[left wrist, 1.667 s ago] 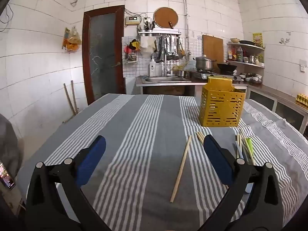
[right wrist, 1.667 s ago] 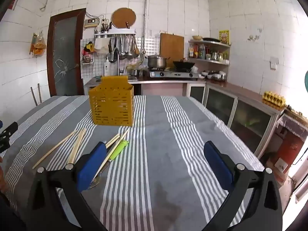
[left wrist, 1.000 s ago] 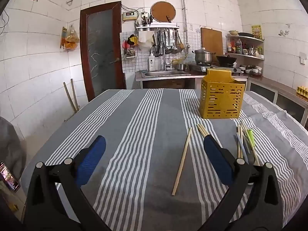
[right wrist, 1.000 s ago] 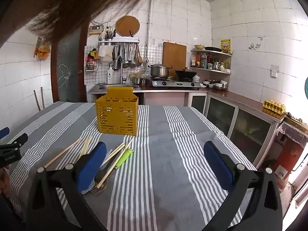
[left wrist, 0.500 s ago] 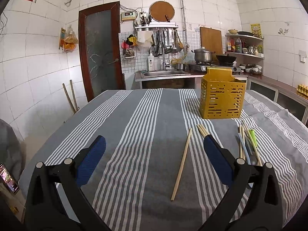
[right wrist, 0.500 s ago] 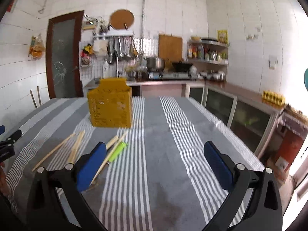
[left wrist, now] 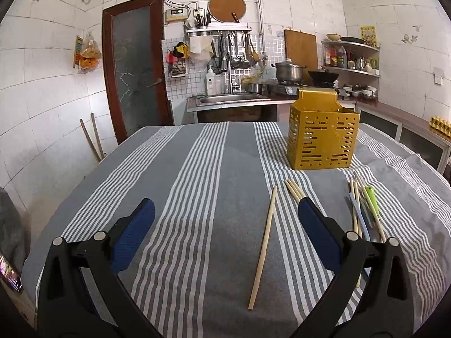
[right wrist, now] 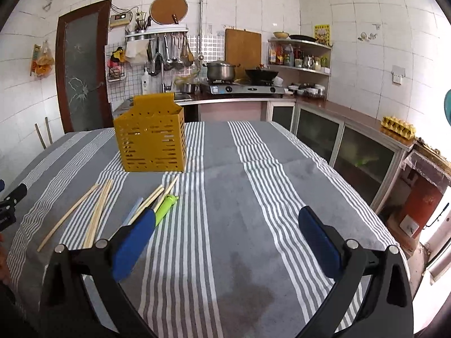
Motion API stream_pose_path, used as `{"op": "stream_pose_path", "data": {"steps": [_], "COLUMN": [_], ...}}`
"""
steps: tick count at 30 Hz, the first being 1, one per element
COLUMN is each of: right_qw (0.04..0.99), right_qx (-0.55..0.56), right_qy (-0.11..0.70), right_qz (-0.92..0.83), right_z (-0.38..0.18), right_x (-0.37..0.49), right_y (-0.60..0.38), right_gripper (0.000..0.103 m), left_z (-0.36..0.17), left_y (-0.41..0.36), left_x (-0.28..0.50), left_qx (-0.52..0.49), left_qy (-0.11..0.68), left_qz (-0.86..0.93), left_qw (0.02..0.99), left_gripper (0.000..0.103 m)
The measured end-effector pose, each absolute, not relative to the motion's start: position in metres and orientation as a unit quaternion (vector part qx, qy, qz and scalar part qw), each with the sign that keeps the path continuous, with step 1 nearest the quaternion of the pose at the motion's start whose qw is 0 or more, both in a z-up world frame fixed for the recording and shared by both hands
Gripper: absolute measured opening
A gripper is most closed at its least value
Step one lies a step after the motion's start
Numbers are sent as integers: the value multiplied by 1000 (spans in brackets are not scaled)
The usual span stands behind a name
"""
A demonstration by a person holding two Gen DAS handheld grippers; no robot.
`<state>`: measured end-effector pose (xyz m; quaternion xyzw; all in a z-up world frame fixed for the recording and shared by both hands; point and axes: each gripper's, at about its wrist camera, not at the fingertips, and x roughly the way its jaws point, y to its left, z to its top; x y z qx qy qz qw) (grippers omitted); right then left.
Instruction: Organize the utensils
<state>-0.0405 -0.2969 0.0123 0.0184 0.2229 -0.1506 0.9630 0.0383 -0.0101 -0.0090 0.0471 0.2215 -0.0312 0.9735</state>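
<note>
1. Striped grey-and-white cloth [left wrist: 197, 197] covers the table in a white-tiled kitchen. Both grippers hover low over its near edge, and nothing has been picked up yet.

2. Nearest the camera, the left gripper [left wrist: 225, 225] has its blue pads spread wide and grasps nothing. The right gripper [right wrist: 225, 231] is spread the same way, also empty.

3. Just ahead of the left gripper a single chopstick [left wrist: 263, 248] lies flat on the cloth. Its long axis runs almost straight away from the tool, near tip low between the fingers and right of centre, far tip leaning slightly right. To pinch it across its width, the spread fingers already straddle it, so the move looks like a short drop forward and down.

4. Beyond it, a pair of chopsticks [left wrist: 294, 190] lies partly behind the left gripper's right finger.

5. Further right a mixed heap lies in front of the right gripper's left finger: more chopsticks [right wrist: 157, 197], a green-handled utensil [right wrist: 167, 204] and a pale blue one [right wrist: 132, 208]. They all point roughly toward the far end of the table.

6. Farthest stands the yellow perforated utensil holder [left wrist: 322, 138], upright and well apart from both tools. I judge the left gripper nearer the lone chopstick and the right nearer the heap.
</note>
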Motion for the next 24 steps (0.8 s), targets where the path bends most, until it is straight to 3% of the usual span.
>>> {"op": "stream_pose_path", "data": {"steps": [24], "right_qw": [965], "right_qx": [36], "right_qy": [226], "right_qz": [-128], "right_z": [11], "right_x": [-34], "right_y": [-293], "right_gripper": [99], "left_z": [-2], "left_y": [-10], "left_x": [38], "left_qx": [38], "left_qy": [220], "left_qz": [-21], "left_qw": [975], "left_gripper": [98]}}
